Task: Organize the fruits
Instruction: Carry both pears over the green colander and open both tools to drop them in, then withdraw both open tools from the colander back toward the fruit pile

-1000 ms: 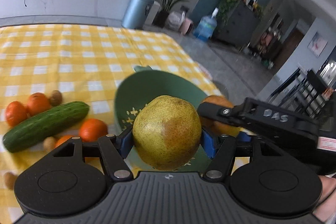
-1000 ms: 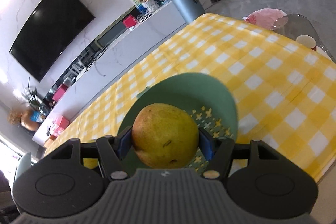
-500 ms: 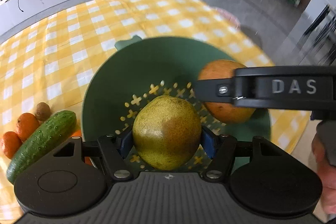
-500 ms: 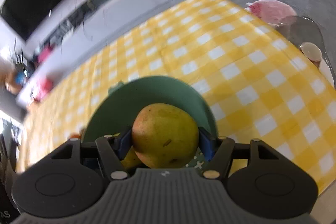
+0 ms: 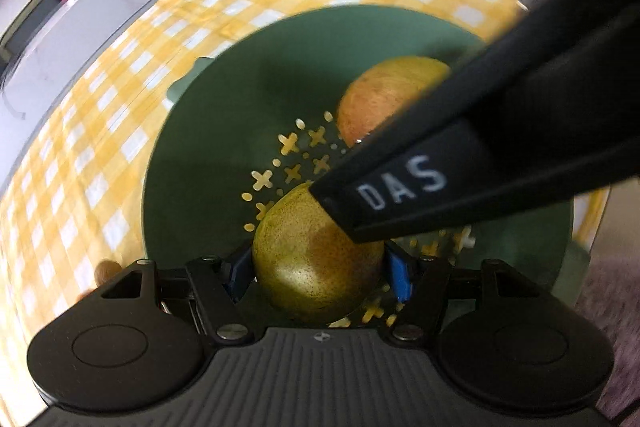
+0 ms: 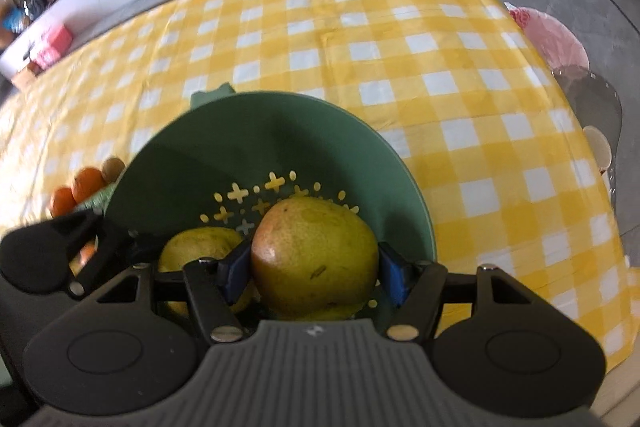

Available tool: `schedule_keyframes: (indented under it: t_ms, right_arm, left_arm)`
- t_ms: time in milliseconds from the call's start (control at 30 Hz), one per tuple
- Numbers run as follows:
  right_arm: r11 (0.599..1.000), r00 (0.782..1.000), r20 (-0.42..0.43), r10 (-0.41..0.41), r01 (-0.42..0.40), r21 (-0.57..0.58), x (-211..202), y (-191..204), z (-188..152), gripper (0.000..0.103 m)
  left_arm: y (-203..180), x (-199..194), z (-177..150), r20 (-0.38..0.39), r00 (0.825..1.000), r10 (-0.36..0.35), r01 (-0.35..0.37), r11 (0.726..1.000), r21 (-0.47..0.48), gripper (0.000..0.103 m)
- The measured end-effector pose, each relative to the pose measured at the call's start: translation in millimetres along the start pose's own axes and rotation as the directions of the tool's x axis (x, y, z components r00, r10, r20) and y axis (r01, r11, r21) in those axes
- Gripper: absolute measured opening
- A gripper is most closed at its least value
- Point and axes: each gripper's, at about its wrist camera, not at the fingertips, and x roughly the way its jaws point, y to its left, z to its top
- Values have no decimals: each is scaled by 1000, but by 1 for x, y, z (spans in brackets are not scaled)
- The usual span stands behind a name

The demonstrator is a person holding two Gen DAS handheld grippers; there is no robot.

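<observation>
A green perforated bowl [image 5: 224, 115] stands on the yellow checked table; it also shows in the right wrist view [image 6: 248, 131]. My left gripper [image 5: 320, 271] is shut on a yellow-green pear [image 5: 304, 263] low inside the bowl. My right gripper [image 6: 314, 269] is shut on a second, redder pear [image 6: 316, 251], also inside the bowl. The right gripper's black body [image 5: 480, 155] crosses the left wrist view above the left pear, with its pear [image 5: 384, 95] behind it. The left pear [image 6: 192, 251] shows beside the right one, touching or nearly so.
Oranges [image 6: 80, 187] and a small brown fruit [image 6: 113, 167] lie left of the bowl, with a bit of cucumber [image 6: 96, 199]. The table's right edge [image 6: 600, 155] is near, with a pink stool [image 6: 552, 39] and a chair beyond.
Both grippers have tilted down and moved lower into the bowl with their pears. The right gripper now crosses close over the left pear.
</observation>
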Motion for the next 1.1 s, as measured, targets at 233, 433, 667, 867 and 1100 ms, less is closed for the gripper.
schedule_keyframes:
  t_ms: [233, 433, 667, 867, 1100]
  right_arm:
    - [999, 999, -38, -12, 10, -36, 3, 9, 5, 62]
    - [998, 998, -17, -60, 59, -30, 4, 8, 5, 62]
    - [986, 992, -33, -122, 117, -120, 12, 23, 2, 62]
    - [980, 987, -23, -158, 153, -130, 18, 29, 1, 62]
    - [956, 978, -12, -210, 203, -214, 30, 44, -5, 66]
  left_arm:
    - [10, -8, -15, 83, 995, -61, 56, 996, 64, 83]
    - [31, -32, -37, 150, 981, -120, 114, 992, 46, 84]
    - [82, -73, -81, 322, 923, -212, 253, 963, -91, 87]
    - [109, -91, -137, 371, 915, -160, 263, 933, -246, 87]
    - [131, -130, -165, 417, 902, -110, 279, 886, -370, 87]
